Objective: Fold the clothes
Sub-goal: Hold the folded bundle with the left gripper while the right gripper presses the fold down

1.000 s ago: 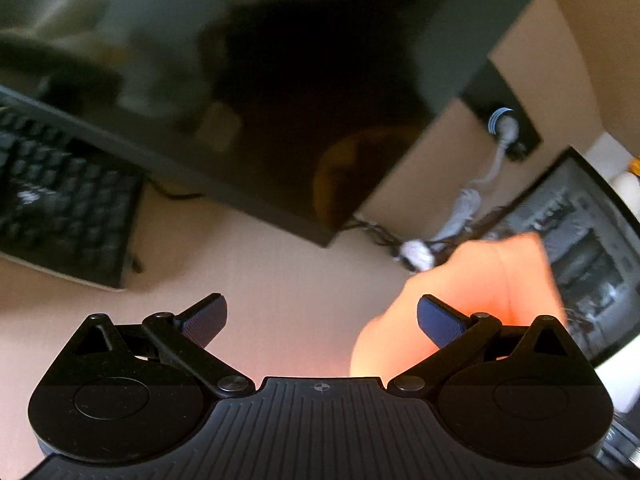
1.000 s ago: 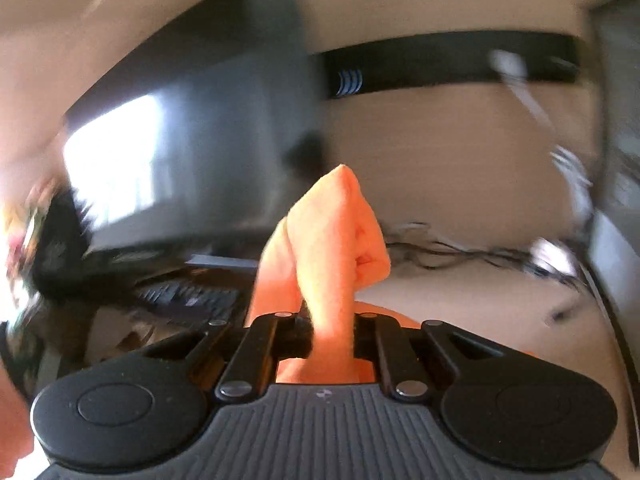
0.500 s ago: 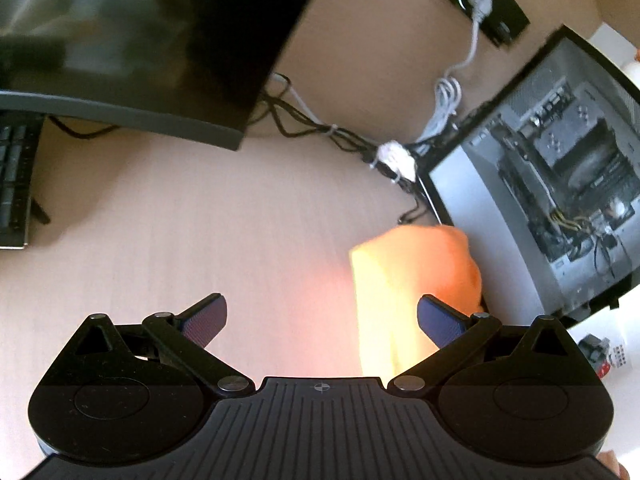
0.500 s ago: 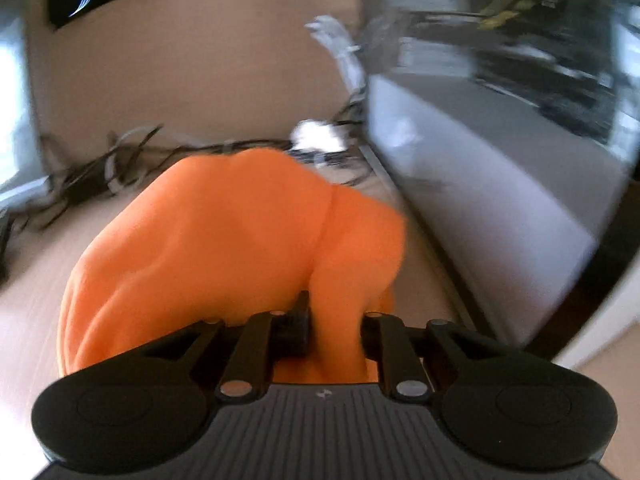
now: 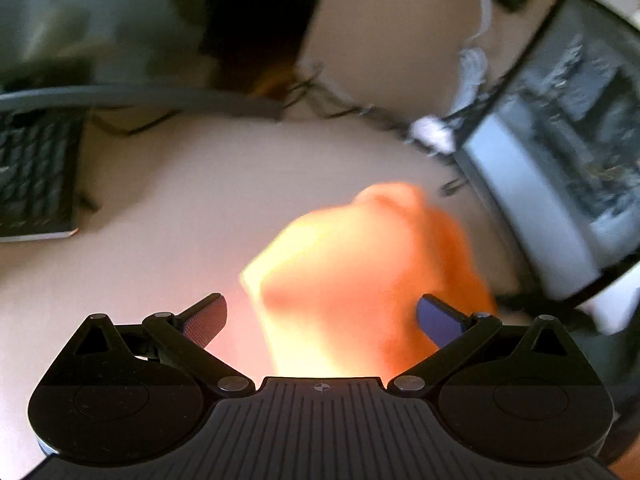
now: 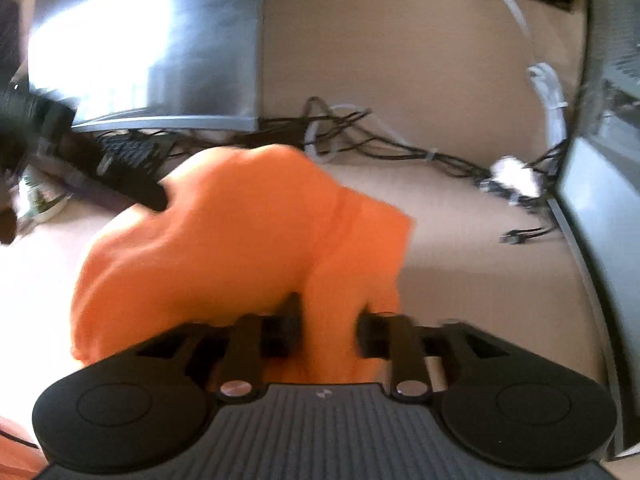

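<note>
An orange garment (image 5: 360, 264) lies bunched on the beige desk (image 5: 168, 208). In the left wrist view my left gripper (image 5: 320, 304) stands wide open, low over the near end of the heap, and the cloth reaches its right finger (image 5: 440, 316). The right wrist view shows the same garment (image 6: 224, 248) as a rounded mound. A fold of it runs up between the jaws of my right gripper (image 6: 328, 320), which are opening and stand apart with the cloth loose between them. A dark finger of the other gripper (image 6: 132, 188) touches the mound's far left.
A monitor (image 5: 120, 20) and a black keyboard (image 5: 36, 176) stand at the back left. Tangled cables (image 6: 400, 148) and a white plug (image 6: 514, 176) run along the back. A glass-sided computer case (image 5: 560, 152) borders the right side.
My right gripper came down with the raised cloth, and its jaws have parted around the fold. The garment now rests as a heap. The left gripper moved nearer to it, still open.
</note>
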Demonstrator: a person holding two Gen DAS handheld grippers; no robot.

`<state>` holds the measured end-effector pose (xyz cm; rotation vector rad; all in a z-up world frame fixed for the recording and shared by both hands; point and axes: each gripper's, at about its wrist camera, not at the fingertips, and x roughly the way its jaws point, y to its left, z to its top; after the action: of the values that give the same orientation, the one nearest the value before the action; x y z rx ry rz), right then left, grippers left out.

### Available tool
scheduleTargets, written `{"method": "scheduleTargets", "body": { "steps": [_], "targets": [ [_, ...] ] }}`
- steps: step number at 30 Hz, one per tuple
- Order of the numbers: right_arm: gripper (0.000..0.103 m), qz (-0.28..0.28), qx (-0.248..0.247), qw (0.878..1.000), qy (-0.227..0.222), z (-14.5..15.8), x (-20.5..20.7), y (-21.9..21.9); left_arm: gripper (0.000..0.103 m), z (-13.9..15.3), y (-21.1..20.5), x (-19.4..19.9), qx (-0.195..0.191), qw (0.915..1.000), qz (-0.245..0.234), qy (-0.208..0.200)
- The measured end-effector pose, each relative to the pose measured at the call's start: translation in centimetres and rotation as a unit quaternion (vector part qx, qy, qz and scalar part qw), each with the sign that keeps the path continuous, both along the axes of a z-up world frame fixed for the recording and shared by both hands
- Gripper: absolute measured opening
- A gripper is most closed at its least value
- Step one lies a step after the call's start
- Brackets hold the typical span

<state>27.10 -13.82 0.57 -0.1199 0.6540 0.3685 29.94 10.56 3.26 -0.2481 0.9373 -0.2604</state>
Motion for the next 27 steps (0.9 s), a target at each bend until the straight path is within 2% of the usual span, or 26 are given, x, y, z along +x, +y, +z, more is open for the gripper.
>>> {"method": "scheduleTargets", "body": {
  "steps": [2,4,7,8,10,13,16,17,19,25,27],
  "targets": [
    [0.066,-0.023,0.010,1.000,-0.005,1.3,0.0,-1.1,0.103,-1.0,0.0,-0.1,0.006,0.9999,0.011,0.003],
    [0.067,-0.041,0.041,0.998,-0.018,3.2,-0.2,-2.2,0.103,-1.8,-0.1,-0.1,-0.005,0.9998,0.020,0.005],
    [0.076,-0.057,0.097,0.992,-0.051,6.4,0.0,-3.4,0.103,-3.1,-1.0,-0.1,-0.005,0.9996,0.028,0.008],
    [0.082,-0.053,0.105,0.991,-0.057,7.2,0.4,-3.1,0.103,-3.4,-1.4,-0.1,0.004,0.9996,0.027,0.005],
    [0.085,-0.036,0.104,0.992,-0.059,7.6,1.6,-1.9,0.103,-3.3,-2.1,-0.6,0.031,0.9993,0.016,-0.012],
    [0.085,-0.013,0.085,0.996,-0.015,5.4,4.4,0.1,0.103,-2.8,-2.4,-1.2,0.065,0.9974,0.010,-0.030],
    [0.086,-0.023,0.001,0.999,0.043,0.8,7.2,2.4,0.103,-2.5,-2.4,-1.8,0.071,0.9969,0.014,-0.031],
    [0.091,-0.029,0.001,0.999,0.045,0.4,7.1,2.4,0.103,-2.2,-2.4,-1.9,0.075,0.9965,0.011,-0.034],
    [0.092,-0.040,0.000,0.998,0.048,-0.3,7.0,2.4,0.103,-1.8,-2.6,-2.2,0.083,0.9957,0.005,-0.040],
    [0.092,-0.025,-0.045,0.999,-0.017,3.2,2.4,2.9,0.103,-1.8,-2.6,-2.7,0.088,0.9952,-0.003,-0.043],
    [0.102,-0.026,-0.050,0.998,-0.033,4.3,0.7,3.0,0.103,-2.0,-2.2,-2.6,0.080,0.9960,0.002,-0.038]
  ]
}}
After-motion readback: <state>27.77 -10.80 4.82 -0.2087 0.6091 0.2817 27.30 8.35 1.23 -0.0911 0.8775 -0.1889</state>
